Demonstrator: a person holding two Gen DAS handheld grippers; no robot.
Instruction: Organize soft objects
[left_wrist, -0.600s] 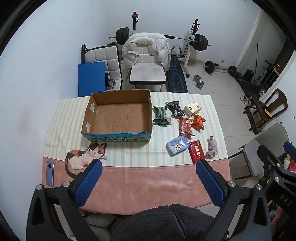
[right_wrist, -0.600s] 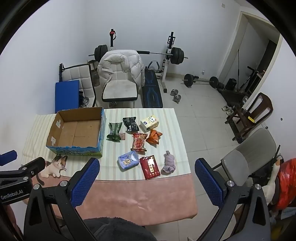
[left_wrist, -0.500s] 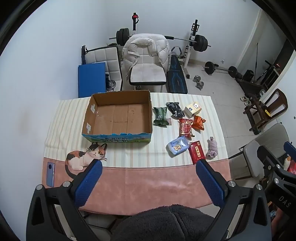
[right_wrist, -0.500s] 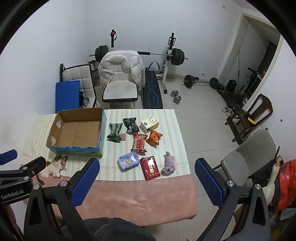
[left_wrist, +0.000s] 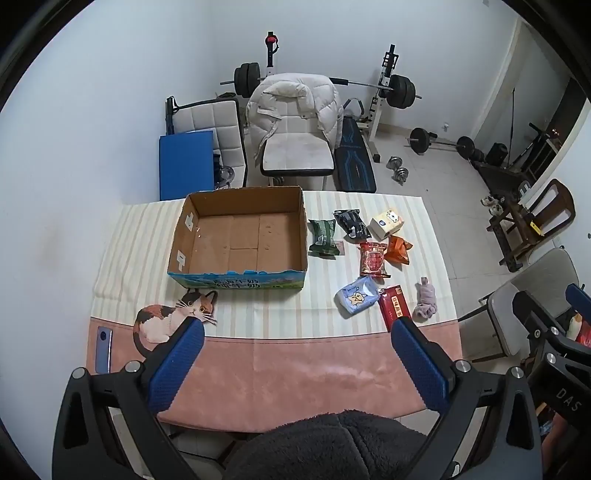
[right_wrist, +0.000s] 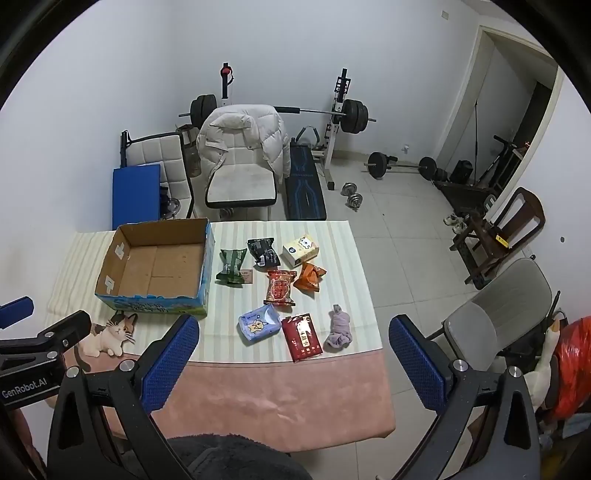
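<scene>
The soft packets are laid in a loose cluster on the striped cloth (left_wrist: 258, 314), to the right of the cardboard box (left_wrist: 240, 236). The red pack (right_wrist: 302, 336) is set lengthwise toward the near edge, with the purple cloth bundle (right_wrist: 339, 329) just beside it, also lengthwise. Nothing is seen inside the box. The left gripper (left_wrist: 295, 339) and right gripper (right_wrist: 293, 336) are held spread wide above the table, with nothing between their blue pads.
</scene>
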